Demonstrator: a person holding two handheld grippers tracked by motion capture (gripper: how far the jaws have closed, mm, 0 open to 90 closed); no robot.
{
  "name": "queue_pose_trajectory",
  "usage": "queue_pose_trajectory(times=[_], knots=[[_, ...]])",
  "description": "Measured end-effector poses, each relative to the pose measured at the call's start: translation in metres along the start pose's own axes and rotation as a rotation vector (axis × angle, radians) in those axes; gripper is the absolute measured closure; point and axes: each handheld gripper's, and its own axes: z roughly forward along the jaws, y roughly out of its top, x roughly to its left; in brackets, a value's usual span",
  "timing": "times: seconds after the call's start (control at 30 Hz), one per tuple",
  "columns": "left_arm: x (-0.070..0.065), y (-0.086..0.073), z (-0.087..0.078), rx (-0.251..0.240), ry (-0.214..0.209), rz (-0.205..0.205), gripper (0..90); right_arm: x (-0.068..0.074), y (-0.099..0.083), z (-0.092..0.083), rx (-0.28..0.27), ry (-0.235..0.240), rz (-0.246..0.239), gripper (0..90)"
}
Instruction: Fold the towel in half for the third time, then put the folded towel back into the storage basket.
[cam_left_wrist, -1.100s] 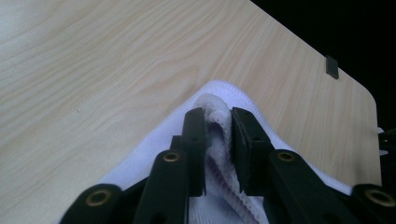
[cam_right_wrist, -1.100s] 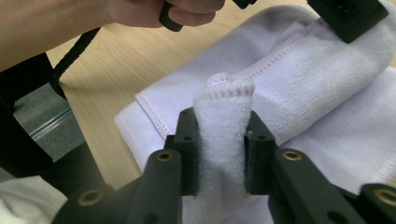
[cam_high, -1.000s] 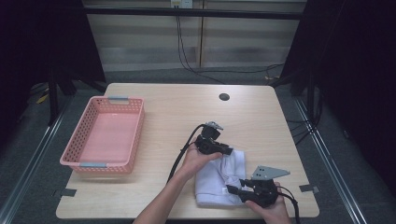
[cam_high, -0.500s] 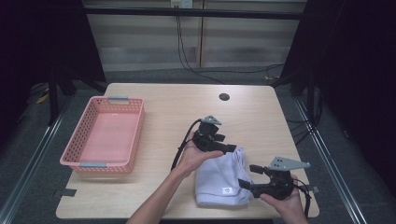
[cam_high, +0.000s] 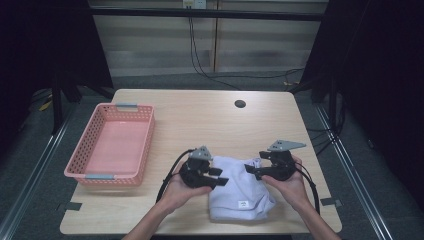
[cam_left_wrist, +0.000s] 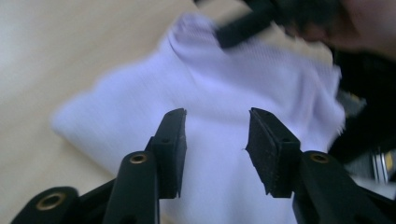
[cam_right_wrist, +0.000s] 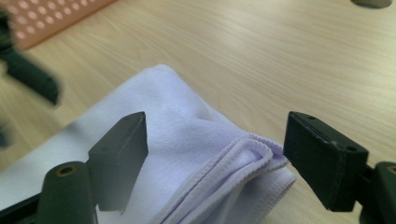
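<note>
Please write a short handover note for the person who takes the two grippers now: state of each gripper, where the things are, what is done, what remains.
Left gripper: jaws part open after just closing somewhat, over the towel's left edge, nothing gripped.
Right gripper: jaws wide after just opening, at the towel's right corner, nothing gripped.
Towel: white, folded, lying flat at the table's near edge.
Basket: pink, empty, on the left.
Done: towel looks folded.
Left: probably grip the towel and move it, perhaps into the basket.

No readable text; the towel's (cam_high: 241, 192) small label (cam_high: 243, 204) is illegible.
</note>
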Motion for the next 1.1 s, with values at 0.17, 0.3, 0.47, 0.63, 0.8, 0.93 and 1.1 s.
queue_pose_trajectory(times=[0.17,0.3,0.47,0.63,0.8,0.93,1.1], knots=[[-0.012,-0.035,0.004,0.109,0.002,0.032,47.8,-0.008,-0.008,0.015,0.066,-0.058,-0.014,29.4],[-0.011,-0.051,0.010,0.134,0.037,-0.008,44.9,-0.015,-0.021,0.009,0.113,-0.112,-0.019,41.9],[-0.014,-0.050,0.010,0.148,0.048,0.021,44.5,-0.027,-0.032,-0.001,0.133,-0.121,-0.009,59.0],[-0.025,-0.056,-0.003,0.119,0.026,-0.001,35.9,-0.037,-0.031,-0.008,0.100,-0.089,-0.003,33.7],[-0.028,-0.066,-0.001,0.136,0.028,0.008,26.7,-0.039,-0.019,0.005,0.102,-0.016,0.003,20.7],[-0.024,-0.059,0.008,0.149,0.035,-0.006,25.1,-0.045,-0.015,0.021,0.133,0.009,-0.002,19.8],[-0.025,-0.056,0.018,0.150,0.036,0.010,23.9,-0.051,-0.017,0.036,0.167,0.060,0.023,16.8]])
